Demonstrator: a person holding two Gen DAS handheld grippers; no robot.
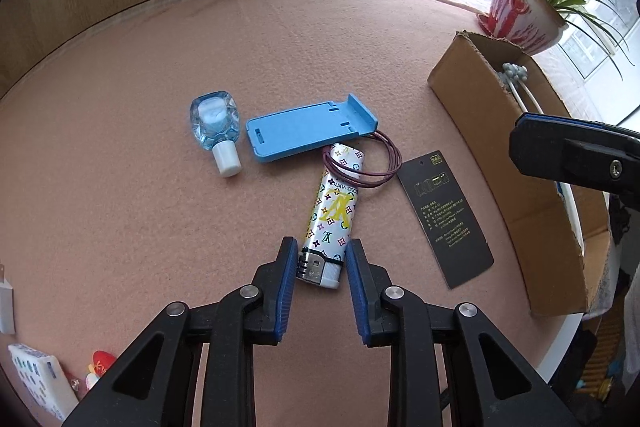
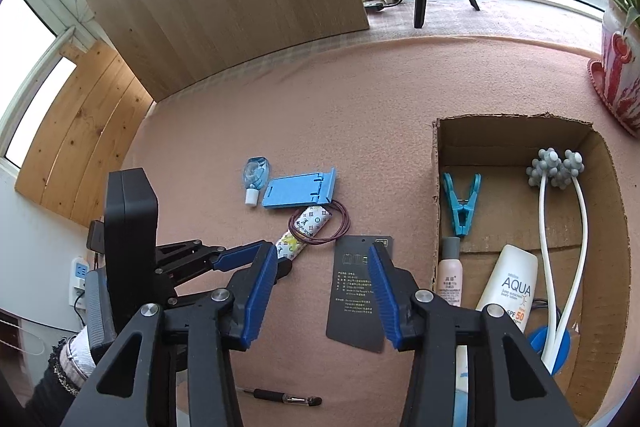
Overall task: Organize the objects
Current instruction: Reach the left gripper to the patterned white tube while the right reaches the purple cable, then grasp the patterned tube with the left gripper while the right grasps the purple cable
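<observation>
Pink felt covers the table (image 1: 140,147), with a big window and a potted plant (image 1: 524,15) at the far side. On the felt lies a lighter (image 1: 334,211) with a bright pattern, and a thin purple hair band (image 1: 380,163) loops around its far end. The left gripper (image 1: 320,267) points down at the lighter's metal end. Its blue pads sit on each side of that end, very close, but a small gap shows on both sides, so it is not squeezing yet. Just past the lighter are a blue phone stand (image 1: 308,131) and a little clear bottle (image 1: 216,127). The right gripper (image 2: 322,267) hangs half open over a black card (image 2: 358,291) and holds nothing. Beside the card is a cardboard box (image 2: 520,223) holding a blue clip (image 2: 460,207), a sunscreen tube (image 2: 510,287) and a white massager (image 2: 556,219).
</observation>
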